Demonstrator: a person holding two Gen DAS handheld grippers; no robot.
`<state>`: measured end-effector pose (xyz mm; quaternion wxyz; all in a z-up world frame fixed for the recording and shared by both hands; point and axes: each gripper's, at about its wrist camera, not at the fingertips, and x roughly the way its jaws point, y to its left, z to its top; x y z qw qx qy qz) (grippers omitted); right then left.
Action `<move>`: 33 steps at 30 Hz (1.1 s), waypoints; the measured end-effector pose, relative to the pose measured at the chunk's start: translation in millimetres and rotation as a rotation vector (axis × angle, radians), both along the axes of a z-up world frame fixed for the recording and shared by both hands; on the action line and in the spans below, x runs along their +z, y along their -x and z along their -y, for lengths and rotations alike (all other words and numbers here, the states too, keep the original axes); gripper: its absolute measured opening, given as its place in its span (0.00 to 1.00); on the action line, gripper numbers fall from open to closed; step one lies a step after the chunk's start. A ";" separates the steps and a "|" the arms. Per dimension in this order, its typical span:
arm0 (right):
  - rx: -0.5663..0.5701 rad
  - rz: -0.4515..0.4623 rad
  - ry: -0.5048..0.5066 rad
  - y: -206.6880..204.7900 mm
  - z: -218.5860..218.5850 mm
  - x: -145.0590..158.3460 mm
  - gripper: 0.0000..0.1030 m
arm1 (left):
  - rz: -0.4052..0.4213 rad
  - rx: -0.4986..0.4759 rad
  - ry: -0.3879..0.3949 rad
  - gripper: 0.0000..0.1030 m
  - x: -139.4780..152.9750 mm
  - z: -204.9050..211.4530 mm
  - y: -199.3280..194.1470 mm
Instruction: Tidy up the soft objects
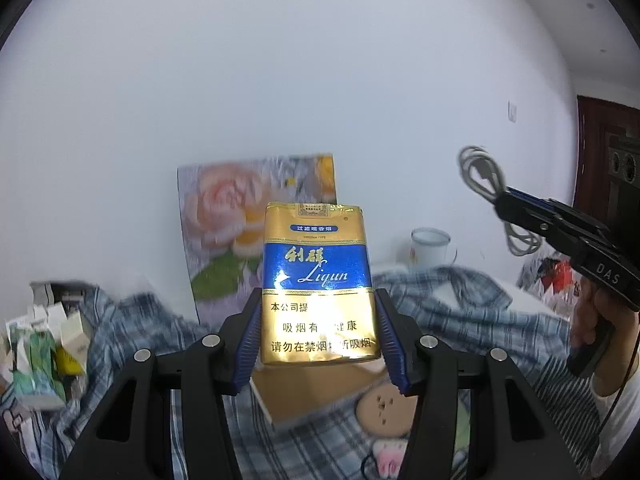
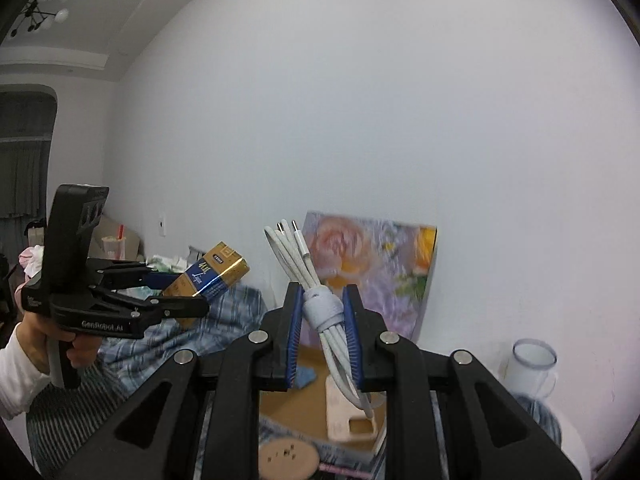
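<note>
Grippers raised above a cluttered surface, each one clamped on a soft object.

Left gripper (image 1: 318, 320) grips a gold-and-blue soft cigarette pack (image 1: 318, 280) by its lower half, the blue ribbed pads pressed on its two sides; the pack stands upright, lifted clear of the plaid cloth (image 1: 460, 292) below. Right gripper (image 2: 323, 332), jaws nearly together, pinches a coiled white cable (image 2: 322, 308) at its fabric tie, plug ends up, loop hanging below the pads. From the left wrist view the right gripper appears at the right, held by a hand (image 1: 592, 320), cable in the air. Behind stand a floral panel (image 1: 240, 216) leaning on the white wall and a white mug (image 1: 430, 248); a tan board (image 1: 316, 388) and a round tan disc (image 1: 386, 408) lie on the cloth, small boxes (image 1: 48, 344) at far left.
</note>
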<state>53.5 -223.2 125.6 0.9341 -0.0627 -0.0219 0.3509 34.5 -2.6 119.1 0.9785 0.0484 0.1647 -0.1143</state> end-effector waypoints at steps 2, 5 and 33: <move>0.010 0.025 -0.008 -0.5 -4.6 15.3 0.19 | 0.031 -0.004 0.007 0.53 12.4 2.7 -0.4; 0.013 0.069 -0.028 -0.1 -9.8 37.5 0.19 | 0.070 -0.003 0.015 0.53 29.4 7.9 -2.1; 0.035 -0.114 -0.127 -81.2 -37.2 47.5 0.19 | 0.089 0.119 0.002 0.53 49.0 40.8 -104.1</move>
